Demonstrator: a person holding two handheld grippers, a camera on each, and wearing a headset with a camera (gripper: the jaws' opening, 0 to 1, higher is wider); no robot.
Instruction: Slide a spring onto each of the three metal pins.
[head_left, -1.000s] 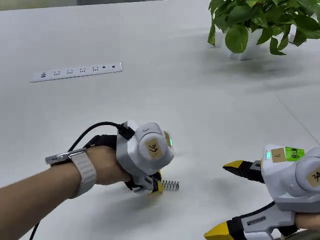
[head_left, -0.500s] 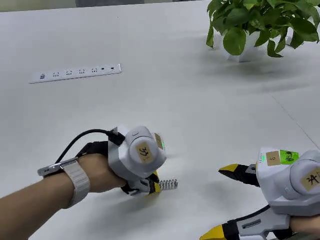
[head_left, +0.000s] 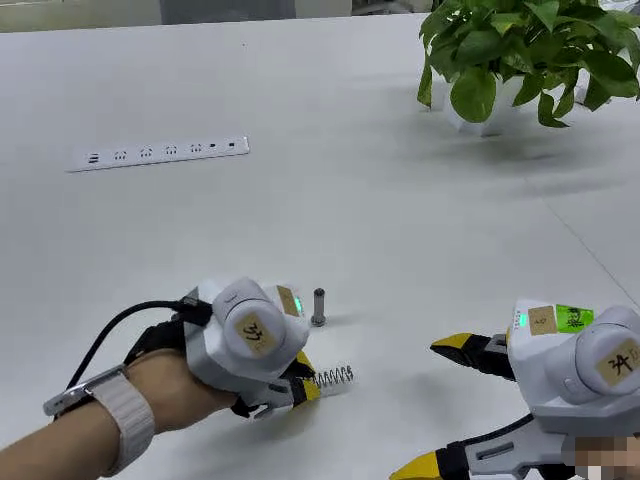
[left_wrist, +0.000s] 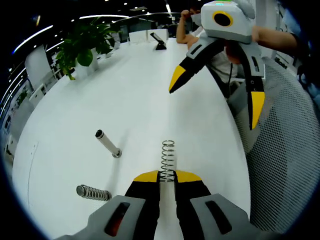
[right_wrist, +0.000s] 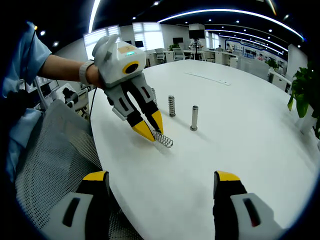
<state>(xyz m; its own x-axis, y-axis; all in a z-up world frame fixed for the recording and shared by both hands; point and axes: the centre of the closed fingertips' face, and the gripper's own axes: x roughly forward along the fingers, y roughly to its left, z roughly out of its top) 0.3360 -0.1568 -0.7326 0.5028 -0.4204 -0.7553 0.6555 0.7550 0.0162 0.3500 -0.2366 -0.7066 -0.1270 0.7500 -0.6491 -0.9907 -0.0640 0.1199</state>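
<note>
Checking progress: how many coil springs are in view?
2. One metal coil spring is clamped in the left gripper; the other stands upright on the white table beside the bare metal pin. Others may be hidden behind that gripper.

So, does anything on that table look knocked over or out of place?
Nothing stands out. The bare pin and the sprung pin beside it both stand upright, and the left gripper is shut on one end of a loose spring, which looks unbent.
</note>
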